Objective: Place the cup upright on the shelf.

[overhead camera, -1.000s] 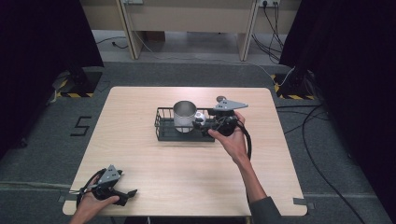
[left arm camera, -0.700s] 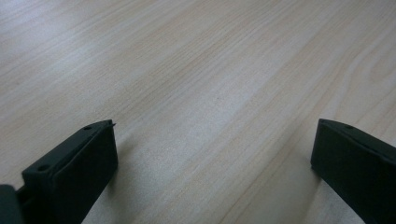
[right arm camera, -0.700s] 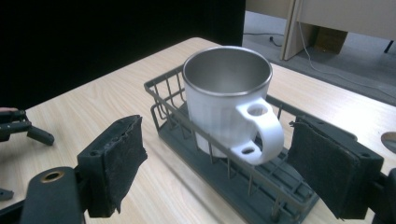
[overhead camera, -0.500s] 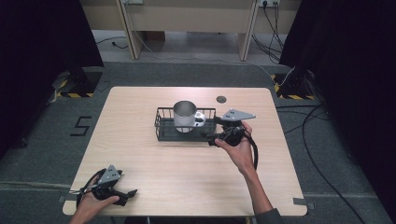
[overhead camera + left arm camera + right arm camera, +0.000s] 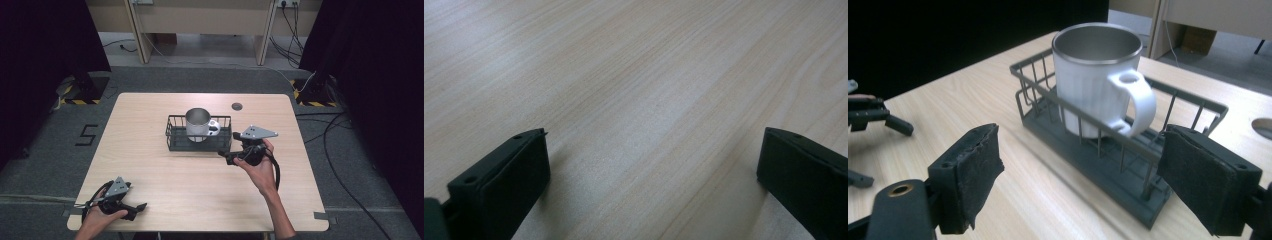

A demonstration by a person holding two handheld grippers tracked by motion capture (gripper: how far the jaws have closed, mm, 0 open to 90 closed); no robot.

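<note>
A white mug [image 5: 199, 125] with a metal rim stood upright inside a dark wire basket [image 5: 175, 136] near the middle of the tabletop [image 5: 150, 170], its handle turned toward the person's right side. In the right gripper view the mug [image 5: 1095, 80] sat at one end of the basket [image 5: 1108, 160], touching its floor, with the handle leaning over the near wire wall. The right gripper [image 5: 226, 156] was held just beside the basket's near right corner, pointing toward it; its jaws had just been opening, stood apart with nothing between them, and touched neither mug nor basket. The left gripper [image 5: 136, 209] rested low at the tabletop's near left corner, well apart from the basket, with its jaws spread wide over bare wood and holding nothing, as the left gripper view showed. A small dark round disc [image 5: 237, 106] lay on the tabletop beyond the basket, toward the far edge.
</note>
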